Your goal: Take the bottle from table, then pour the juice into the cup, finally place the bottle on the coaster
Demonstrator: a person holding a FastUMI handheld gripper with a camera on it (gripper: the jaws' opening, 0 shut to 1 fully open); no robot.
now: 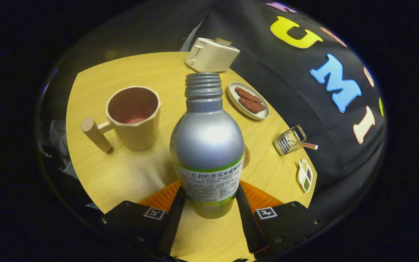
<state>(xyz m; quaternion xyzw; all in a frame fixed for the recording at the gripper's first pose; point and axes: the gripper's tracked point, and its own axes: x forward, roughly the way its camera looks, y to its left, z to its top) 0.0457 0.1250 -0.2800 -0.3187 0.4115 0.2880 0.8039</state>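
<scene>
While the hand-held gripper [207, 203] pinches one bottle [207, 145], one cup [134, 117] stands nearby.

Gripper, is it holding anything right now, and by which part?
Yes: the gripper is shut on the silver bottle, its fingers pressing the labelled lower body from both sides.

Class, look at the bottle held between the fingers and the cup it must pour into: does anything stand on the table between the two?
Nothing visible does. The hand-held gripper has both fingers pressed on the bottle, and the cup stands just beyond and to its left with only bare table between them. The toaster and plate stand farther off.
</scene>
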